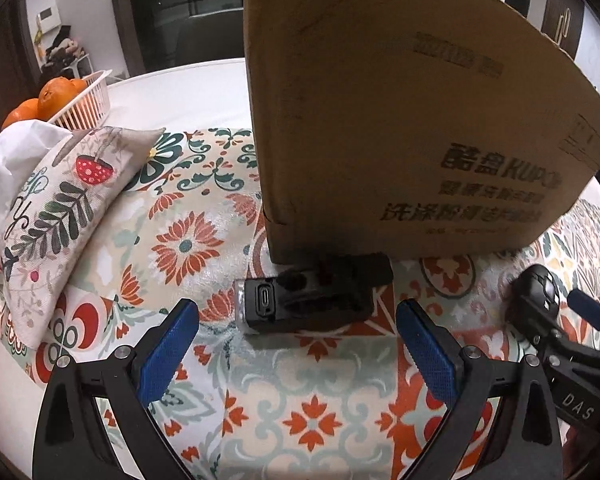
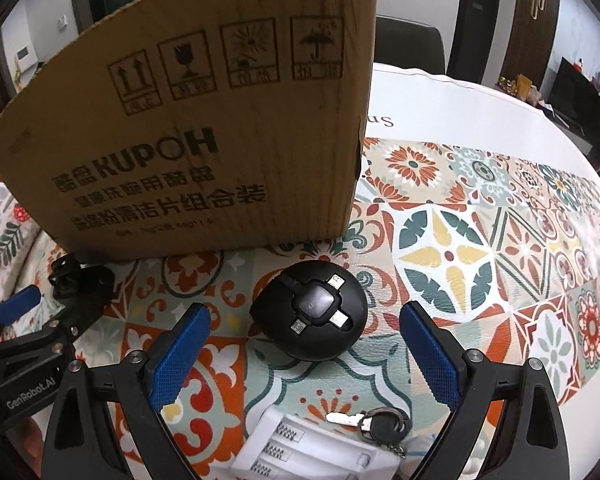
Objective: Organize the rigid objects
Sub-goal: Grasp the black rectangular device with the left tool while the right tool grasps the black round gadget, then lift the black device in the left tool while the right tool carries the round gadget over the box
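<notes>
A brown cardboard box (image 1: 400, 100) stands on the patterned tablecloth; it also shows in the right wrist view (image 2: 204, 128). A black device with a USB-C port (image 1: 312, 300) lies against the box's near corner. My left gripper (image 1: 298, 344) is open just in front of that device. A round black cable reel with plugs (image 2: 312, 312) lies in front of the box. My right gripper (image 2: 306, 348) is open, its fingers on either side of the reel, apart from it. A white battery holder (image 2: 312, 448) and a key (image 2: 372, 424) lie near the right gripper's base.
A fabric tissue pouch with white tissue (image 1: 56, 208) lies at the left. A white basket of oranges (image 1: 76, 104) stands behind it. The right gripper shows at the right edge of the left wrist view (image 1: 556, 320). The floral cloth (image 2: 480, 240) stretches to the right.
</notes>
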Tool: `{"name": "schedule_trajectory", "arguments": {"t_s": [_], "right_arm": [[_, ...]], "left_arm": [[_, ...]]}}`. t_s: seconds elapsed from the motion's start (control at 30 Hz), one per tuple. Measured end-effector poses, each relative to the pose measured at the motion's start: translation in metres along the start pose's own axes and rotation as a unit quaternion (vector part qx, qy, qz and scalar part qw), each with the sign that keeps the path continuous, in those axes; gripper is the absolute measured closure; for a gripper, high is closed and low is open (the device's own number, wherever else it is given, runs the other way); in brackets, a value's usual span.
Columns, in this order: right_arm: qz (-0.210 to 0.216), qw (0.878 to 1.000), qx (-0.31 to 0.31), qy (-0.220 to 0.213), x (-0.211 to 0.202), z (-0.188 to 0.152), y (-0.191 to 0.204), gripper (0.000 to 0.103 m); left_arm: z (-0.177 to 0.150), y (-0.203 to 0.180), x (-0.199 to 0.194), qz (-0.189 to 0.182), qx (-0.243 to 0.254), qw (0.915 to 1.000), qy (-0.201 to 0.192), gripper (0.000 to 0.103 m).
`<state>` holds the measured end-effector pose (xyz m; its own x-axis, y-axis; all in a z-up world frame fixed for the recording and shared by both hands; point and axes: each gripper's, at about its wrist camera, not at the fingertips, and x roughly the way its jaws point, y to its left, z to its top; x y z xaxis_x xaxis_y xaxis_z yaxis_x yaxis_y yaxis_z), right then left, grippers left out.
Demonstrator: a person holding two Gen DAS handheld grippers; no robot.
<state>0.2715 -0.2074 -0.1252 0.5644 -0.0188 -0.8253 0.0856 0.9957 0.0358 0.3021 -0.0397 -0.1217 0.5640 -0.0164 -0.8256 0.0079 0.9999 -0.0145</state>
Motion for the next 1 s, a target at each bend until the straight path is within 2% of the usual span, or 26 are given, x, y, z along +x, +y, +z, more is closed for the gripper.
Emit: {"name": "schedule_trajectory", "arguments": {"t_s": [0.2, 0.37, 0.53, 0.6, 0.7, 1.0], "right_arm": [[-0.010, 1.000, 0.008, 0.003, 0.007, 0.002, -0.004, 0.010], [-0.011, 1.000, 0.006, 0.008, 0.015, 0.005, -0.003, 0.027], [-0.010, 1.000, 0.000, 0.006, 0.014, 0.003, 0.001, 0.040], [-0.009, 1.000, -0.001, 0.005, 0.014, 0.003, 0.002, 0.039], [-0.010, 1.000, -0.002, 0.001, 0.013, 0.001, 0.003, 0.040], [-0.004, 1.000, 0.000, -0.004, 0.009, -0.007, -0.001, 0.040]], "left_arm": [[0.004, 0.002, 0.014, 0.005, -0.007, 0.9999, 0.006, 0.003], [0.007, 0.003, 0.024, 0.007, -0.008, 0.9999, 0.013, 0.004], [0.006, 0.001, 0.028, 0.007, -0.008, 0.9999, 0.011, 0.013], [0.006, -0.001, 0.028, 0.009, -0.005, 0.9999, 0.008, 0.016], [0.003, -0.001, 0.027, 0.005, 0.001, 1.0000, 0.000, 0.030], [-0.009, 0.000, 0.016, -0.001, 0.006, 1.0000, -0.005, 0.030]]}}
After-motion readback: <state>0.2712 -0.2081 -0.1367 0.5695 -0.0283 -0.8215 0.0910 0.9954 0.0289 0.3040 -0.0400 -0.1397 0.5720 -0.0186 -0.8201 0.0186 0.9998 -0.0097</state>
